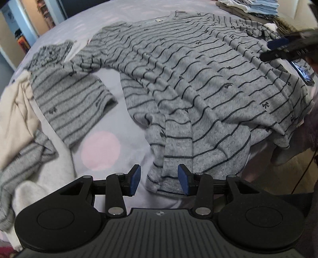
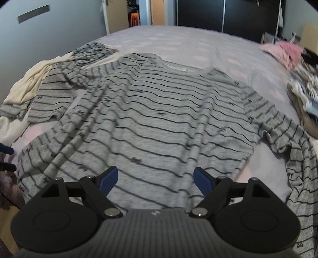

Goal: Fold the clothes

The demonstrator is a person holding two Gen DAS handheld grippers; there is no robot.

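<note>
Both my claws hang open and empty, so I should close my left gripper [image 1: 159, 179] on the near hem of the grey striped top [image 1: 188, 79] spread across the bed [image 1: 127, 12], while my right gripper [image 2: 156, 181] pinches the hem alongside.

Sweater [image 1: 198, 79] [image 2: 149, 119]: heathered grey w/ thin dark horizontal stripes, small dark bow motifs scattered btwn them. Second grey piece [image 1: 67, 103], same stripes + bows. Bedsheet [image 1: 119, 87] [image 2: 188, 43]: pale lilac w/ pink dots. Cream cloth [image 1: 14, 119] [image 2: 29, 85], plain, no pattern. Left tool [image 1: 159, 179]: black body, blue pads; right tool [image 2: 156, 179] same black + blue. Stack of clothes [image 1: 258, 8]: light blue, white, khaki. Pile [image 2: 282, 53]: pink on top.
</note>
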